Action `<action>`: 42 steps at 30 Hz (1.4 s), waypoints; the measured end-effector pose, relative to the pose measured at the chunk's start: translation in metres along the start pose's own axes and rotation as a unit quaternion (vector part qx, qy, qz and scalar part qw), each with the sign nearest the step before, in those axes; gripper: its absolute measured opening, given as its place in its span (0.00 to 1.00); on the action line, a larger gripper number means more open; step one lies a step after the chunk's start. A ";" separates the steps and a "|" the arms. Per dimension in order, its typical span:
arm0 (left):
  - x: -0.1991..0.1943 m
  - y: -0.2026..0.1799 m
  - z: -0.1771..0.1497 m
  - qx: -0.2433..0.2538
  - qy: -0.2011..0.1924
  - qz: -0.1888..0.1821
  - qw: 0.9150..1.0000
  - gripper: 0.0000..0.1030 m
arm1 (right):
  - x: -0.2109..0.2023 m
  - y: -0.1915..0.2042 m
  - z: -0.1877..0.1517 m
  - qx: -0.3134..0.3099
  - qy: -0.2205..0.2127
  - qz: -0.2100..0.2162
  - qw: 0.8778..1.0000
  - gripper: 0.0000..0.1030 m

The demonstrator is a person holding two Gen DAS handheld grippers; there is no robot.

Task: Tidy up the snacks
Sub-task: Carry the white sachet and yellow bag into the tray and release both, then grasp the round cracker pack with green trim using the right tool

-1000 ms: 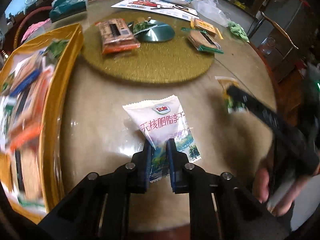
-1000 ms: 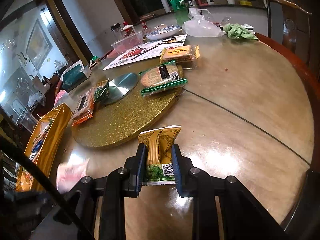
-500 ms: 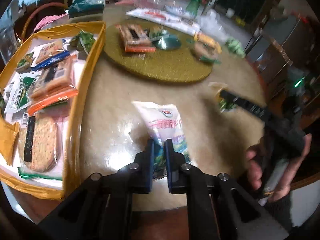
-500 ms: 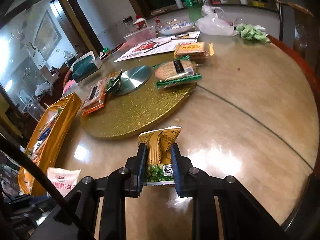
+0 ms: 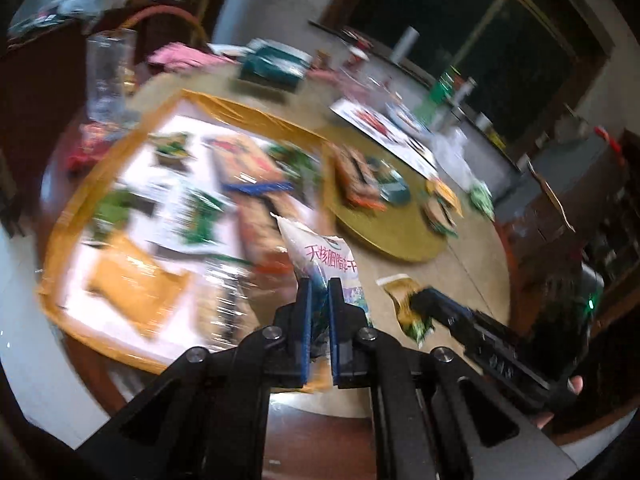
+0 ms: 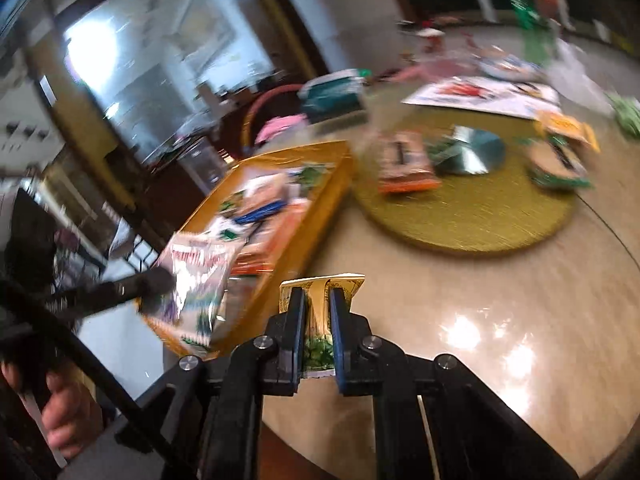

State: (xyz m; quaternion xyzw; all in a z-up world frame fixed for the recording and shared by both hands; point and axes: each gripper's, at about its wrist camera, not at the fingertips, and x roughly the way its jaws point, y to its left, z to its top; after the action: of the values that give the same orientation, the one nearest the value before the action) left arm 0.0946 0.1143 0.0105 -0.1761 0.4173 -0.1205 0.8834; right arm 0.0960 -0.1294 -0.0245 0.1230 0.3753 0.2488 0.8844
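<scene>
My left gripper (image 5: 319,286) is shut on the lower end of a white packet with pink lettering (image 5: 326,254). It holds the packet in the air over the near right part of the gold tray (image 5: 240,110). The right wrist view shows that white packet (image 6: 196,276) hanging above the tray's near corner. My right gripper (image 6: 318,294) is shut on a yellow and green packet (image 6: 352,282), lifted above the tabletop just right of the tray wall (image 6: 320,204). In the left wrist view the right gripper (image 5: 424,300) carries this yellow packet (image 5: 400,292).
The tray holds several snack packets. Right of it, a round gold turntable (image 6: 460,220) carries an orange packet (image 6: 404,164), a silver disc (image 6: 468,150) and a cracker packet (image 6: 556,164). A teal tissue box (image 6: 332,92) and papers sit further back. A hand (image 6: 60,416) grips the left tool.
Both packets have been lifted off the table and swung left toward the gold tray. The white one now hangs over the tray. Both views have rolled and blurred.
</scene>
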 end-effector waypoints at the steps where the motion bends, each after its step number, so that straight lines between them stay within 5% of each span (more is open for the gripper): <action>1: -0.005 0.014 0.003 -0.014 -0.009 0.013 1.000 0.08 | 0.006 0.010 0.002 -0.011 0.005 0.006 1.000 0.10; 10: -0.015 0.083 0.006 -0.072 -0.024 0.045 0.996 0.08 | 0.063 0.084 0.014 -0.077 0.042 0.071 0.994 0.10; 18: -0.003 0.106 0.001 -0.078 -0.012 0.079 0.994 0.09 | 0.109 0.100 0.007 -0.079 0.091 0.047 0.992 0.18; 21: -0.007 0.107 -0.001 -0.082 -0.021 0.085 0.993 0.21 | 0.100 0.098 0.007 -0.073 0.092 0.065 0.991 0.34; 23: -0.011 0.104 0.000 -0.082 -0.027 0.090 0.992 0.50 | 0.087 0.098 0.008 -0.075 0.078 0.074 0.991 0.51; 25: -0.020 0.093 -0.001 -0.065 -0.052 0.101 0.991 0.60 | 0.071 0.096 0.007 -0.080 0.060 0.085 0.991 0.52; 28: -0.028 0.074 0.000 -0.038 -0.076 0.120 0.989 0.64 | 0.051 0.085 0.005 -0.079 0.045 0.096 0.991 0.53; 36: -0.007 -0.006 -0.001 0.050 -0.048 0.066 0.995 0.73 | 0.007 -0.003 0.003 0.014 0.011 0.072 0.997 0.54; 42: 0.025 -0.054 -0.007 0.084 0.000 0.039 0.996 0.74 | -0.027 -0.080 0.007 0.079 -0.021 0.007 0.997 0.72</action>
State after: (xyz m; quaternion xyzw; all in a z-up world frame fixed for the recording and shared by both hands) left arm 0.1013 0.0552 0.0114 -0.0848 0.4121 -0.1208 0.8991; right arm 0.1128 -0.2119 -0.0358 0.2005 0.3746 0.2215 0.8777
